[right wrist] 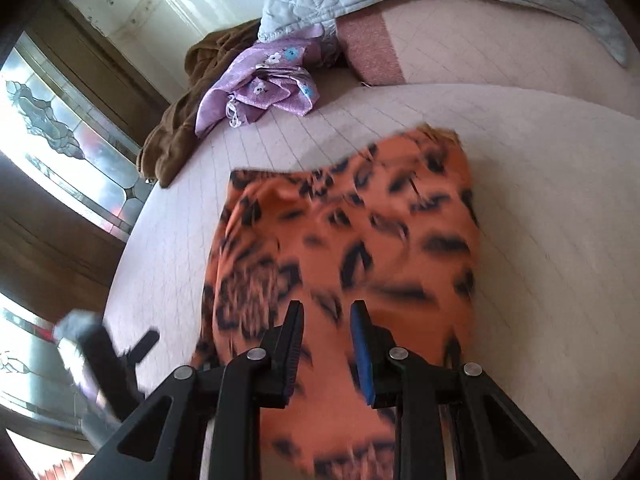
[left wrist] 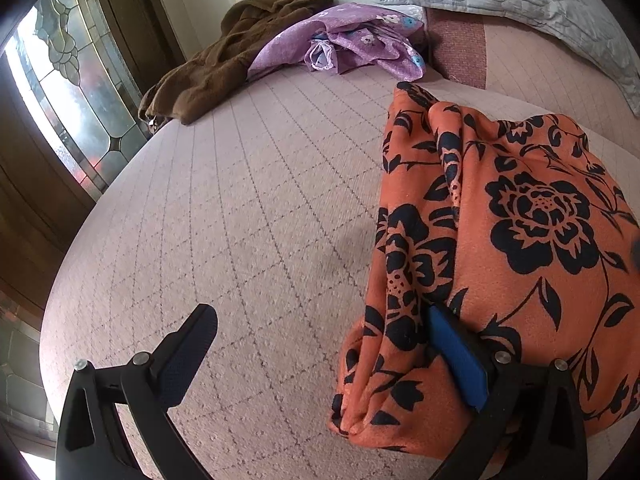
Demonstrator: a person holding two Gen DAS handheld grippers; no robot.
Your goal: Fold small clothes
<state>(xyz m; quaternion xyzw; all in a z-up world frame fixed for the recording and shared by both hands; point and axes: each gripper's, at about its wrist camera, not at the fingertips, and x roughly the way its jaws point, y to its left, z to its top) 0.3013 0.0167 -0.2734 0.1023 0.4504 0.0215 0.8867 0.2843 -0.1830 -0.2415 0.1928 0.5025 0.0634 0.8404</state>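
An orange garment with a black flower print (left wrist: 500,240) lies bunched on the pink bed cover (left wrist: 260,220). My left gripper (left wrist: 320,320) is wide open at the garment's left edge; its right finger (left wrist: 456,356), with a blue pad, touches the folded cloth and its left finger (left wrist: 188,352) is over bare cover. In the right wrist view the same garment (right wrist: 340,240) is blurred by motion. My right gripper (right wrist: 326,320) hovers over its near part, jaws a little apart with nothing between them. The left gripper (right wrist: 120,360) shows blurred at lower left.
A brown garment (left wrist: 224,60) and a purple flowered garment (left wrist: 352,44) lie at the far edge of the bed. A pale blue quilt (left wrist: 520,4) and a pink pillow (left wrist: 460,48) lie at the back right. A door with stained glass (left wrist: 68,92) stands left.
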